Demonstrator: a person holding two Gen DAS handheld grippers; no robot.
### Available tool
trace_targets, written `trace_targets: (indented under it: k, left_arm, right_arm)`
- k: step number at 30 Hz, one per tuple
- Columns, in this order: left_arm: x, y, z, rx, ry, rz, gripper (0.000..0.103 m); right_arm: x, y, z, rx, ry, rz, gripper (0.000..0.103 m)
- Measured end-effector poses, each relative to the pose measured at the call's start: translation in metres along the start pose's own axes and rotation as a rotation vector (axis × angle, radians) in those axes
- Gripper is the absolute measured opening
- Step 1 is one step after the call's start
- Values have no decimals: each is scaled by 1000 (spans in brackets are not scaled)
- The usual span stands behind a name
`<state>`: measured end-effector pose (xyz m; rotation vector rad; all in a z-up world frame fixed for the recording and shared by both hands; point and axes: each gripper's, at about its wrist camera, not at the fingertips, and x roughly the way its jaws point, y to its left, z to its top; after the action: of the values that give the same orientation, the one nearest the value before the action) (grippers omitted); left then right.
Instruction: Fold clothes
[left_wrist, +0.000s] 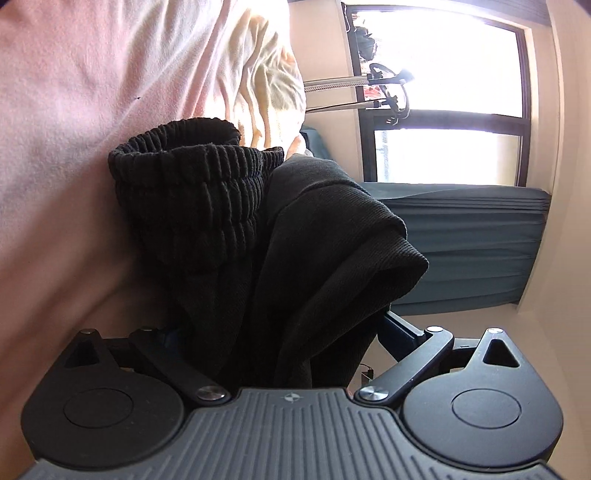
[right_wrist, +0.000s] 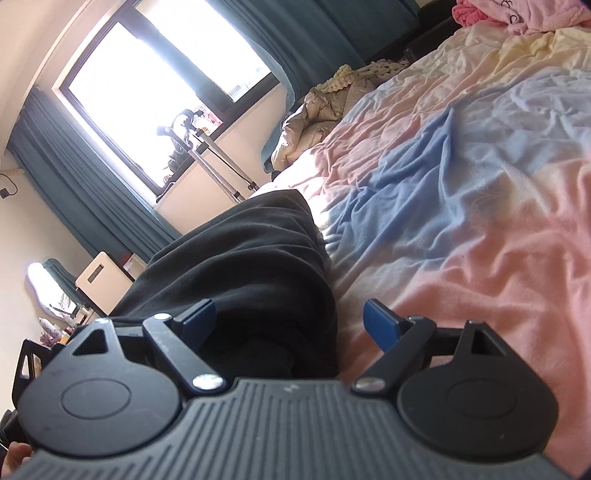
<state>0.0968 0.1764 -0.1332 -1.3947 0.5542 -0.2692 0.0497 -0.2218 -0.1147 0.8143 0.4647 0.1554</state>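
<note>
A black garment (left_wrist: 295, 236), likely trousers with a ribbed elastic cuff (left_wrist: 184, 166), fills the gap between the jaws of my left gripper (left_wrist: 280, 325). The bundle is lifted off the bed and reaches both jaws, so this gripper looks shut on it. Its pads are mostly hidden by cloth. In the right wrist view the same black garment (right_wrist: 251, 266) lies bunched on the bed. My right gripper (right_wrist: 295, 321) stands open around the near edge of the garment. Its blue pads (right_wrist: 380, 321) are bare and press on nothing.
A bedsheet in pink, blue and cream (right_wrist: 461, 184) covers the bed. A beige quilt (right_wrist: 317, 110) and a pink cloth (right_wrist: 517, 14) lie at the far end. Teal curtains (right_wrist: 92, 192), a bright window (right_wrist: 155, 85) and a stand (right_wrist: 218, 155) are at the wall.
</note>
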Motion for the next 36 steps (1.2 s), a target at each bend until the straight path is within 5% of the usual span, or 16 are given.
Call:
trace_targets:
  k: [3,6,10,17,22,27,30,36]
  left_arm:
    - [12,-6,-2,76,6,97,97]
    - [21,-9,-7,176,3,230,87]
    - [16,-10,-9,196,-27,219,85]
    - [29,-4,-8,204,-5,212,92]
    - [32,-6,-13,248,-1,212,90]
    - [37,-4,-12,251,-12,200,86]
    - [35,-5,-11,231,-30,213,74]
    - [27,-21,-12,290,-36,215,44]
  right_arm:
    - [0,-6,7,139,0,103,88]
    - [3,-4,14,157,-12,112,89]
    - [18,-8,24,146,-8,88,89]
    - [76,-17,33,44,135,53,89]
    - [104,-20,40,102,181,186,93]
    - [117,-24,41,100,200,197,94]
    - [116,-16,39,75,186,143,87]
    - [105,7,42,-8,139,89,44]
